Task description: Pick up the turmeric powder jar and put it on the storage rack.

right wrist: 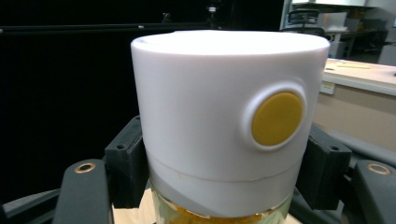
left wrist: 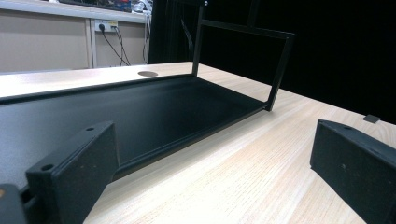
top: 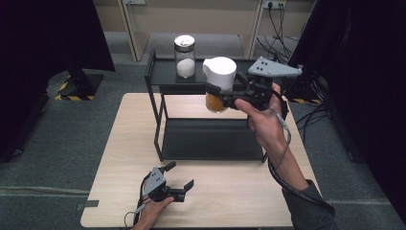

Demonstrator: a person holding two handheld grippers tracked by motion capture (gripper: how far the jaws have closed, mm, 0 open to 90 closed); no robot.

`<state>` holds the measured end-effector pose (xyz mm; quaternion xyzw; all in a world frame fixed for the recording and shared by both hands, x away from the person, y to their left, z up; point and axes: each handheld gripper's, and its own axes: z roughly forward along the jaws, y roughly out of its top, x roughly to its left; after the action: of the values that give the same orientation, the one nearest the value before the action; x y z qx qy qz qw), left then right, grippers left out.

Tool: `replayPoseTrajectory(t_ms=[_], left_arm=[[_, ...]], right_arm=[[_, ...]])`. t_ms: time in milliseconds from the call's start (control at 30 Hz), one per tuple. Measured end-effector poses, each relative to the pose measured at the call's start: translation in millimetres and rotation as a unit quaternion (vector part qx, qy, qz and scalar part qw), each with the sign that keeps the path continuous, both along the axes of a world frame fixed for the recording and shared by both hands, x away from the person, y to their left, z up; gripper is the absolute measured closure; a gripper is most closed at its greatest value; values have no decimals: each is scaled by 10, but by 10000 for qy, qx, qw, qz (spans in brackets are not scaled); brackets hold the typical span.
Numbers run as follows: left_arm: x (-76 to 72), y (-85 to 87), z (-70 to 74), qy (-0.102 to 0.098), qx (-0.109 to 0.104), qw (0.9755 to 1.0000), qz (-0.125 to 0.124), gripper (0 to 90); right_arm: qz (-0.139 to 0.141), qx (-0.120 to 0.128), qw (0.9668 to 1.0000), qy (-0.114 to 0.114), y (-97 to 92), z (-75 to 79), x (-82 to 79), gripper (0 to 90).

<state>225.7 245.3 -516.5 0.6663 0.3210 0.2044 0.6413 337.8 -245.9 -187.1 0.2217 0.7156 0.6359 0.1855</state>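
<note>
My right gripper (top: 216, 93) is shut on a glass jar (top: 217, 84) with a tall white lid and yellow-orange contents, held in the air beside the top shelf of a black two-tier rack (top: 158, 72). In the right gripper view the jar's white lid (right wrist: 224, 116), with a yellow round button (right wrist: 276, 118), sits between the two black pads (right wrist: 126, 163). A second glass jar (top: 185, 56) with white powder stands on the rack's top shelf. My left gripper (top: 181, 175) rests open near the table's front edge. Its pads (left wrist: 74, 172) stand wide apart with nothing between them.
The rack's lower tray (top: 210, 139) lies on the light wooden table (top: 124, 158), seen close in the left gripper view as a black tray (left wrist: 140, 112). Black curtains flank both sides. Cables trail on the floor at the right.
</note>
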Motion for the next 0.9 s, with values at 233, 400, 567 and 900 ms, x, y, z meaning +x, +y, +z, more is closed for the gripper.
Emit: replayPoseTrajectory(t_ms=[233, 400, 567, 900], left_arm=[[0, -1, 0, -1, 10, 10000, -11, 5], [-6, -7, -2, 6, -7, 10000, -18, 5], [-7, -3, 2, -13, 29, 10000, -28, 5], [-11, -3, 4, -26, 15, 10000, -32, 6]], right_arm=[[-229, -37, 9997, 41, 120, 215, 140, 309], [-415, -127, 9990, 44, 229, 304, 225, 309], [-624, -184, 9978, 83, 330, 340, 331, 309], [-1082, -182, 9937, 213, 467, 307, 563, 309]])
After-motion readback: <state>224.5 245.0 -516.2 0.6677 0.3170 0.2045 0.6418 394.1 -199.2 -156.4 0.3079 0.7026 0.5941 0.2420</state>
